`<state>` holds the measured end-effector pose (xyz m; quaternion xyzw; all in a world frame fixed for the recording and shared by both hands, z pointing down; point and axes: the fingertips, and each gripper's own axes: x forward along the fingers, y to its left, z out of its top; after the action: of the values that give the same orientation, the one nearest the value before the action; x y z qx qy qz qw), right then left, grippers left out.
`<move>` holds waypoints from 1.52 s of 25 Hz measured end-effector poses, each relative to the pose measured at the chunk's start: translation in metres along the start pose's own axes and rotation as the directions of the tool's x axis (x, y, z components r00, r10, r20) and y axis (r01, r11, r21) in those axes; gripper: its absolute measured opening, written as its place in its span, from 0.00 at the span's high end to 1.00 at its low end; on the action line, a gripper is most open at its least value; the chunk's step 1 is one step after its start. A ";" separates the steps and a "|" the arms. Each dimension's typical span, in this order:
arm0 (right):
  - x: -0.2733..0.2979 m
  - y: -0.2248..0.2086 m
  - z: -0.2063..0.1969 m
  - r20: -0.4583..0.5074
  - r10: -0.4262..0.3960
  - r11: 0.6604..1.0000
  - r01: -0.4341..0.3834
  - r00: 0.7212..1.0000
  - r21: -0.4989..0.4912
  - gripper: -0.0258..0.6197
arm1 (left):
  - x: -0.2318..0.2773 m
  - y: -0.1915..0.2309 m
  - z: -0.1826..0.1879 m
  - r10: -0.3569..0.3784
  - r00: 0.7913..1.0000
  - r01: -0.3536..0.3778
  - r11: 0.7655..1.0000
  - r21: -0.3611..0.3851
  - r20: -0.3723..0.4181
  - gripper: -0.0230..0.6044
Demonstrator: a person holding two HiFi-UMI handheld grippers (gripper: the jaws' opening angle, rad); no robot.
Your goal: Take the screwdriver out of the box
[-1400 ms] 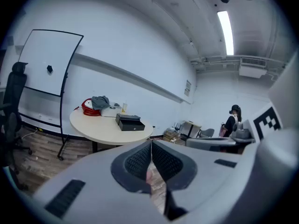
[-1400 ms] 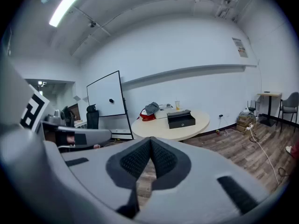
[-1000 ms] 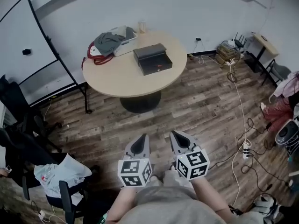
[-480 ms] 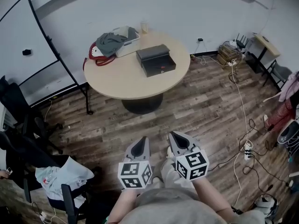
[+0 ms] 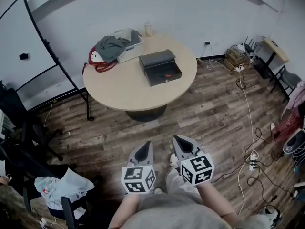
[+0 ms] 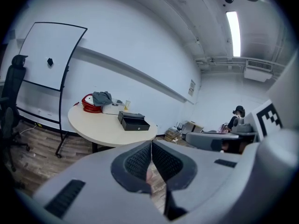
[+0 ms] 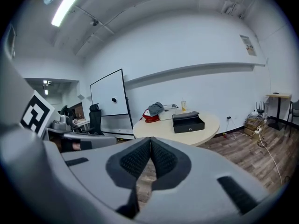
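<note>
A dark open box (image 5: 161, 67) sits on a round beige table (image 5: 119, 87) far ahead of me; something small and red, probably the screwdriver (image 5: 166, 76), lies inside it. The box also shows small in the left gripper view (image 6: 132, 121) and the right gripper view (image 7: 188, 122). My left gripper (image 5: 145, 148) and right gripper (image 5: 184, 143) hang side by side over the wooden floor, well short of the table. Both have their jaws shut with nothing between them.
On the table's far side lie a grey cloth over a white basket (image 5: 116, 44), a red cable coil (image 5: 99, 61) and a cup (image 5: 148, 29). A whiteboard (image 5: 24, 51) stands left, office chairs (image 5: 28, 142) lower left. Cables and a power strip (image 5: 251, 160) trail across the floor right.
The table and box have shifted slightly in the head view and look a little nearer as I walk toward them. Both grippers stay shut and side by side.
</note>
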<state>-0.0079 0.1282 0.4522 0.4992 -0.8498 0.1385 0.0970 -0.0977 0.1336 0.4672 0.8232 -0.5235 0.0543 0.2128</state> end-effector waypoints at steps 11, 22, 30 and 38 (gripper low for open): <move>0.075 -0.074 0.058 0.017 0.046 0.998 -0.045 0.999 -0.049 0.96 | 0.101 0.012 0.058 0.047 0.998 -0.047 0.999 -0.016 0.033 0.96; 0.136 -0.158 0.092 0.017 0.109 0.990 -0.107 0.994 -0.089 0.96 | 0.198 0.008 0.099 0.112 0.990 -0.111 0.994 -0.021 0.082 0.96; 0.167 -0.196 0.100 0.001 0.167 0.981 -0.166 0.986 -0.100 0.96 | 0.238 0.008 0.110 0.174 0.980 -0.171 0.984 -0.042 0.098 0.96; 0.182 -0.216 0.100 -0.010 0.186 0.979 -0.186 0.982 -0.085 0.96 | 0.251 0.013 0.105 0.218 0.973 -0.215 0.975 -0.050 0.071 0.96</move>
<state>0.0907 -0.1550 0.4429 0.4128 -0.8978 0.1111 0.1056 -0.0115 -0.1247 0.4544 0.7581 -0.6188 0.0348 0.2028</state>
